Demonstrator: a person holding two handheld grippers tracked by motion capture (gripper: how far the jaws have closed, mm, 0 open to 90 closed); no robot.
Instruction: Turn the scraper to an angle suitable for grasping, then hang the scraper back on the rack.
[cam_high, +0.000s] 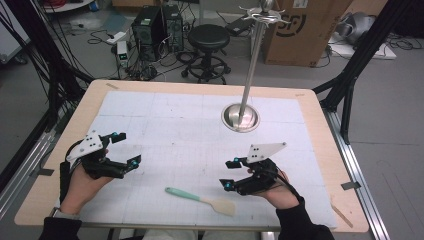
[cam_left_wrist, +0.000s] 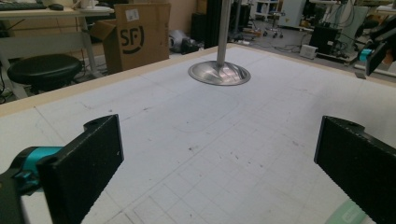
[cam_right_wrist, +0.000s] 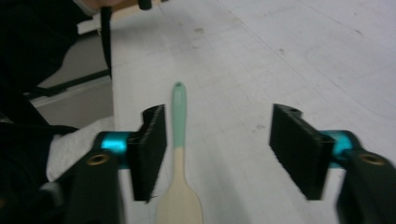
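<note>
A spatula (cam_high: 200, 198) with a mint-green handle and cream blade lies flat near the table's front edge, between my two hands. In the right gripper view the spatula (cam_right_wrist: 179, 154) runs lengthwise close to the left jaw, its handle pointing away. My right gripper (cam_high: 230, 174) is open, just right of and above the spatula's blade; my right gripper (cam_right_wrist: 217, 149) holds nothing. My left gripper (cam_high: 126, 148) is open at the left side of the mat, empty. A steel stand (cam_high: 241, 117) with a round base and tall pole rises at the back middle; the stand's base (cam_left_wrist: 219, 73) lies ahead of the left jaws.
A white gridded mat (cam_high: 165, 120) covers the wooden table (cam_high: 320, 125). A black stool (cam_high: 208, 37), computer towers, cables and a cardboard box (cam_high: 300, 30) stand on the floor behind the table. Black frame posts flank both sides.
</note>
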